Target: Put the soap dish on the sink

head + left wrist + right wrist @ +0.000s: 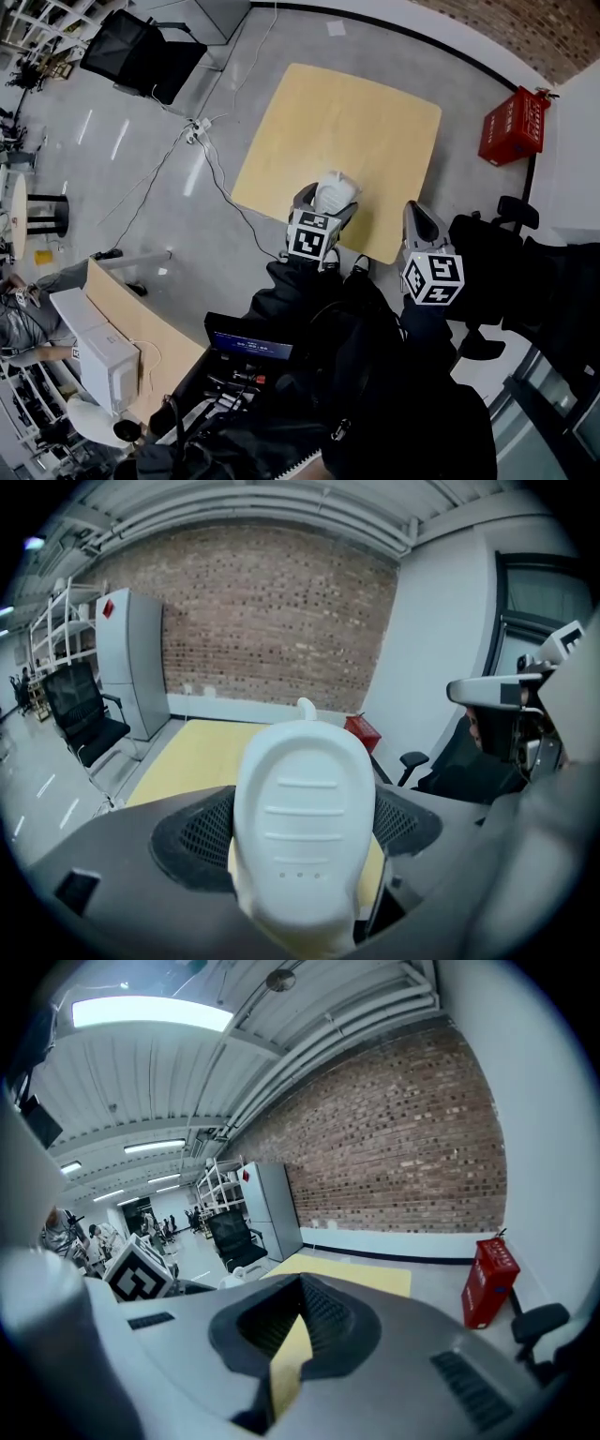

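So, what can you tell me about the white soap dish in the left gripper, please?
The soap dish is white, oval, and looks like smooth plastic. Its visible face bears a few short ridges and three tiny dots; a small rounded tab sticks out at the far end. The left gripper holds it in the air, dark mesh pads pressing both sides, above the yellow table.

soap dish [302, 827] – white | table [347, 131] – pale yellow | box [513, 125] red | wall [272, 621] brown brick | floor [141, 141] grey
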A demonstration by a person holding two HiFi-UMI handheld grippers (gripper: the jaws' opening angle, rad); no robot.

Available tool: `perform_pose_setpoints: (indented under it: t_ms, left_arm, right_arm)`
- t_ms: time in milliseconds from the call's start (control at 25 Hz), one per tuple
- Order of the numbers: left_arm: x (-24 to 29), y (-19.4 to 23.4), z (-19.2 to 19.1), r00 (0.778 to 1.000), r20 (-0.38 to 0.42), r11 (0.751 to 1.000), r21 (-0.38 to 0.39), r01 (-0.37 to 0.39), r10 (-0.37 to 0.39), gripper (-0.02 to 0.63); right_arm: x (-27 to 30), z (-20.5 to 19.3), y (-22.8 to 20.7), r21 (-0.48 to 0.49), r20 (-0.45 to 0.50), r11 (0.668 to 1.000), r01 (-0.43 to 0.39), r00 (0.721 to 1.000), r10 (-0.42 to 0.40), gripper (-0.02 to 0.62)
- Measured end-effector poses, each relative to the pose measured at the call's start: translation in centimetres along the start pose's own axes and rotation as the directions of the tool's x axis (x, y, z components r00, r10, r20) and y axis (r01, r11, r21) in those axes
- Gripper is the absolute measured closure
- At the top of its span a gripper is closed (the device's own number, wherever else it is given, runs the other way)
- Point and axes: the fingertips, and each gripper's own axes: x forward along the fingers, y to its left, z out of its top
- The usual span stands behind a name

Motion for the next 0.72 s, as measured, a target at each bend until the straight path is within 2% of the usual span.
perform_pose_setpoints:
  t_ms: [360, 720]
  left_arm:
    - [5.5, 1.8, -5.7, 0.985, -0.174, 1.000, -0.012, 0.009, -0.011, 0.155]
    - [9.5, 2.6, -10.9, 0.945, -0.326, 0.998, 0.053, 0.031, -0.012, 0.155]
  right_arm:
    - [1.6, -3.2, -1.3, 0.014, -0.093, 1.000, 0.014, 0.996, -0.013, 0.591]
    - [2.4, -4.5, -1.4, 0.009, -0.148, 1.000, 0.022, 0.989, -0.020, 0.591]
